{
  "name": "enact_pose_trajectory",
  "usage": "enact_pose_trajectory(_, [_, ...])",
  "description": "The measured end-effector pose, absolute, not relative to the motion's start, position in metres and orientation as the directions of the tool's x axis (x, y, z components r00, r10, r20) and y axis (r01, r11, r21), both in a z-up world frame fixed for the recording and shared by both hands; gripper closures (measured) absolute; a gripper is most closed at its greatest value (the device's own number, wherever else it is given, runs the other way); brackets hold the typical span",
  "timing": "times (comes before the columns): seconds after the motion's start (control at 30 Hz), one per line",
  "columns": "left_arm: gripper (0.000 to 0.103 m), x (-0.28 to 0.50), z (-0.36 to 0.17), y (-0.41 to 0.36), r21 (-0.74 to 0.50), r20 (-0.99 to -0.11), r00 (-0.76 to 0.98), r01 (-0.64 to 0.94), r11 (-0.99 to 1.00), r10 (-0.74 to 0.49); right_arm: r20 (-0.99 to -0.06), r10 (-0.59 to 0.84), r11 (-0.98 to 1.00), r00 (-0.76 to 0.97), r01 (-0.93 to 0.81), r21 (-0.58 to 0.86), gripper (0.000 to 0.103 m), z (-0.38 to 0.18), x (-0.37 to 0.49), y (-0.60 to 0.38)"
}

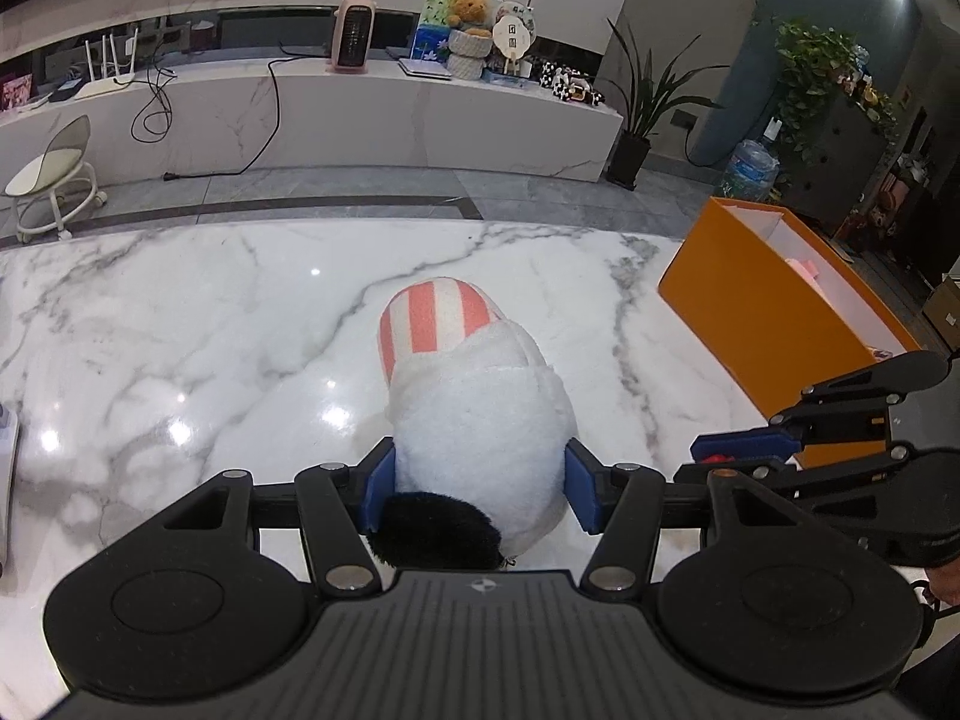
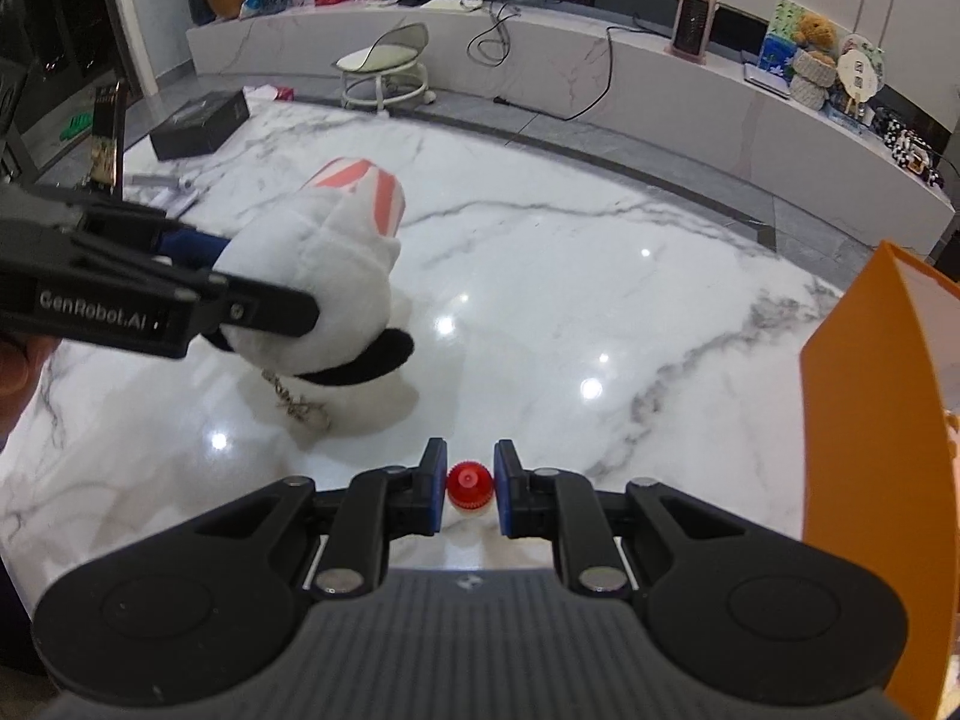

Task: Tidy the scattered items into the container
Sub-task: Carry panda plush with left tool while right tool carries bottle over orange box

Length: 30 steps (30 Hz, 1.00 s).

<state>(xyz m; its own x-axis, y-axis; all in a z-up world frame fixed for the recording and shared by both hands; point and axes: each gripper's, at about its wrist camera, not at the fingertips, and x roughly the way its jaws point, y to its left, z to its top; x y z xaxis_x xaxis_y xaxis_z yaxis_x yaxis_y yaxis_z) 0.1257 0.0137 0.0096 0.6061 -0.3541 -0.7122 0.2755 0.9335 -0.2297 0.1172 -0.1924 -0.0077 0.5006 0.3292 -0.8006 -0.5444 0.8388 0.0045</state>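
Observation:
A white plush toy [image 1: 474, 396] with a pink-striped end and a black patch is clamped between the blue pads of my left gripper [image 1: 480, 480]. In the right wrist view the plush toy [image 2: 336, 252] hangs clear of the marble top in the left gripper [image 2: 258, 282], a small chain dangling under it. My right gripper [image 2: 471, 480] is shut on a small bottle with a red cap [image 2: 470, 483]. The left wrist view shows the right gripper [image 1: 702, 459] just right of the left one. The open orange box [image 1: 750, 312] [image 2: 870, 420] stands to the right of both.
Glossy white marble surface [image 1: 180, 330] lies below both grippers. A pink item [image 1: 801, 267] lies inside the orange box. A black box [image 2: 201, 123] and some white bits sit at the far left. A small wheeled stool [image 2: 384, 69] stands on the grey floor beyond.

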Motion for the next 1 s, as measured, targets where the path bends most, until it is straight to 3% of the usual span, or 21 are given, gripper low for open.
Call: enact_pose_trajectory(1.0, [0.037,0.121,0.059,-0.073,-0.204,-0.622,0.663,0.377,0.903,-0.417,-0.676,0.298,0.930,0.674,-0.365,0.046,0.085,0.058,0.115,-0.282])
